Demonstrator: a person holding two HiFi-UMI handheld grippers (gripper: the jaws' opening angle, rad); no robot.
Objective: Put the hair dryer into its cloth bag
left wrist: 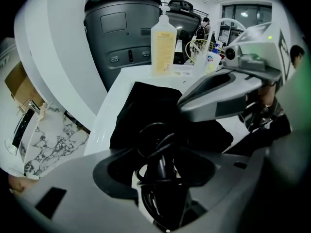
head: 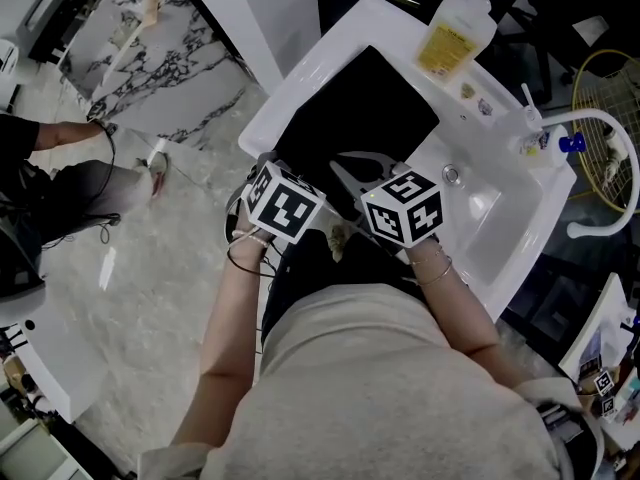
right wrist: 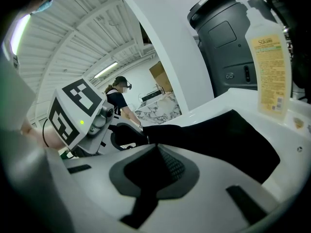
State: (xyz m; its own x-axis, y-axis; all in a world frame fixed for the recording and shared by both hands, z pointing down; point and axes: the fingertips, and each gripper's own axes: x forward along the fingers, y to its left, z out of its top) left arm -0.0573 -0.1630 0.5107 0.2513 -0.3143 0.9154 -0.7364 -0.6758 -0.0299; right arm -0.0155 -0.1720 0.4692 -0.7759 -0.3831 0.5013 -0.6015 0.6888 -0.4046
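The black cloth bag (head: 352,108) lies flat on the white counter (head: 300,78) beside the basin. My right gripper (right wrist: 154,147) is shut on the bag's near edge (right wrist: 160,132); in the head view its grey jaws (head: 345,173) reach over the cloth. My left gripper (left wrist: 158,166) points steeply down just left of it, under its marker cube (head: 285,201). Its jaws stand wide apart. Between them sit the hair dryer's coiled black cable (left wrist: 158,147) and a white part of the hair dryer (left wrist: 142,198). The rest of the hair dryer is hidden.
A yellow soap bottle (head: 455,33) stands at the counter's far end. The basin (head: 480,218) and a white faucet (head: 595,123) lie to the right. A large grey bin (left wrist: 121,23) stands beyond the counter. A person sits at the far left (head: 50,178) on the marble floor.
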